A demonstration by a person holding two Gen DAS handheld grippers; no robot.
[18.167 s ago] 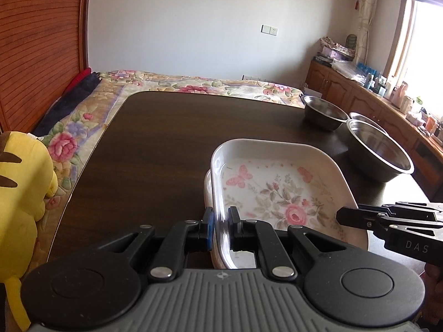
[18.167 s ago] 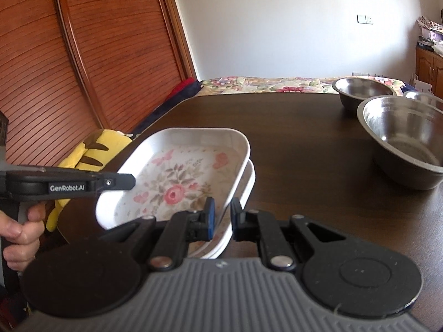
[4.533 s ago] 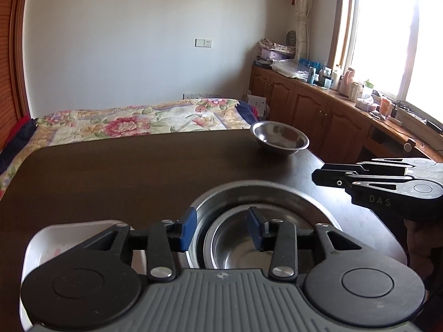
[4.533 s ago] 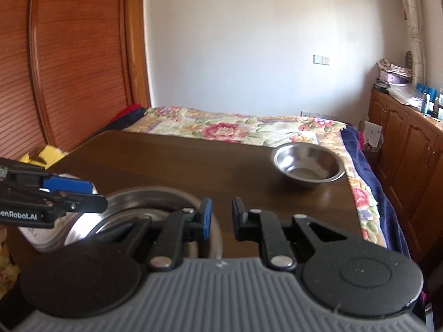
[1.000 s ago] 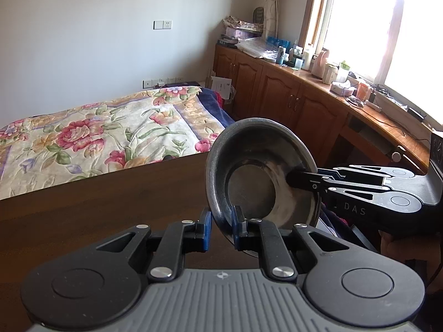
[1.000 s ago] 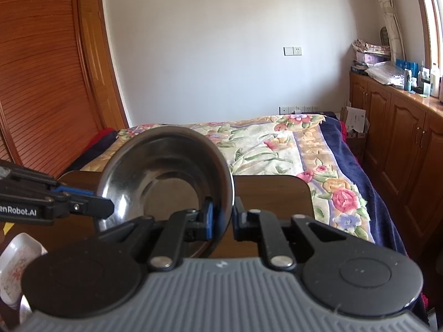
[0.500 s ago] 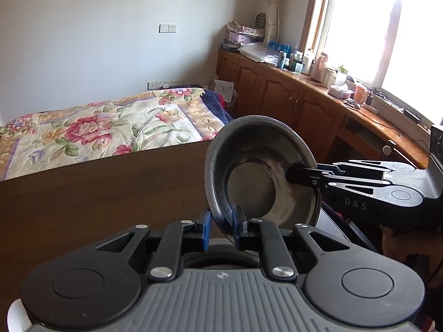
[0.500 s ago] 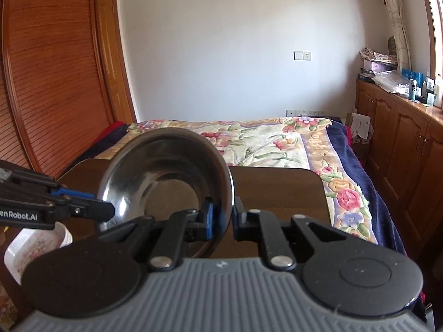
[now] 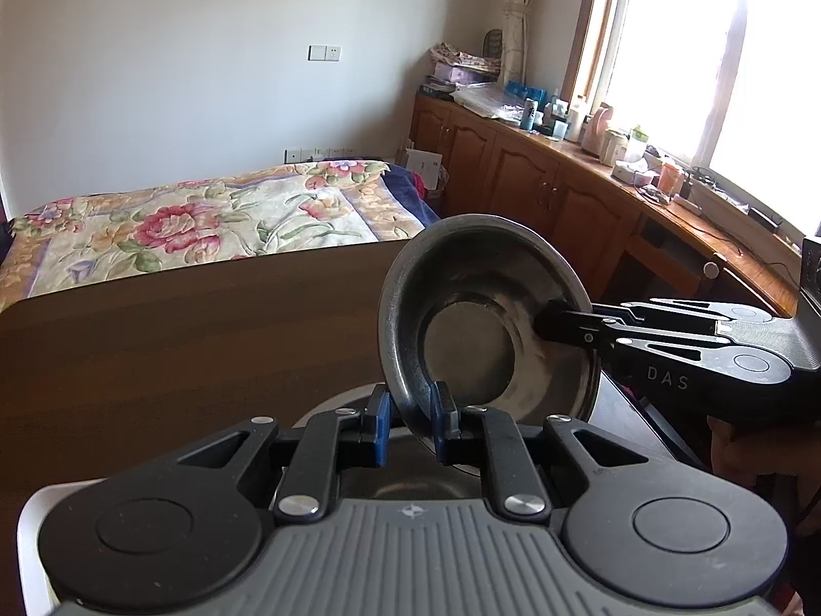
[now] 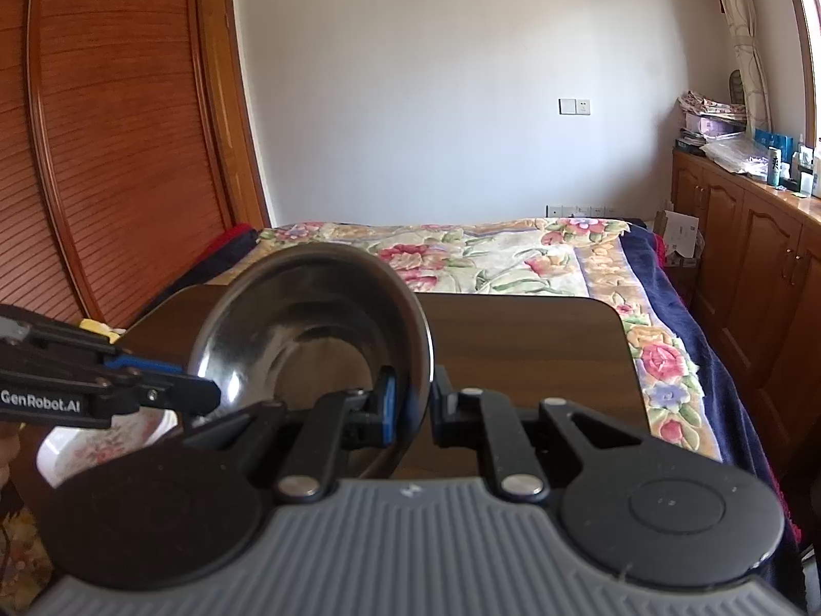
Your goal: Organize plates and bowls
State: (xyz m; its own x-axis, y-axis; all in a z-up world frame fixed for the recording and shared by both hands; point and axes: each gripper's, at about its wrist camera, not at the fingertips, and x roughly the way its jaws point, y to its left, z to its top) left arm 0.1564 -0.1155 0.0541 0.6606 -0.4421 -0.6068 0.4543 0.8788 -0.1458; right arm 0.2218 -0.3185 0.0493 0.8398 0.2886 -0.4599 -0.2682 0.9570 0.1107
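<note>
- My left tongs [image 9: 409, 423] clamp the steel bowl's [image 9: 477, 328] near rim.
- My right tongs [image 10: 413, 403] clamp its opposite rim.
- The bowl hangs tilted above the table [image 9: 179, 328].

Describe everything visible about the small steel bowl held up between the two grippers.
The small steel bowl is round, shiny metal with a flat base and a thin rolled rim, looking empty. It hangs tilted above the table, clear of it. The left gripper pinches its near rim, and the right gripper pinches the opposite rim.
</note>
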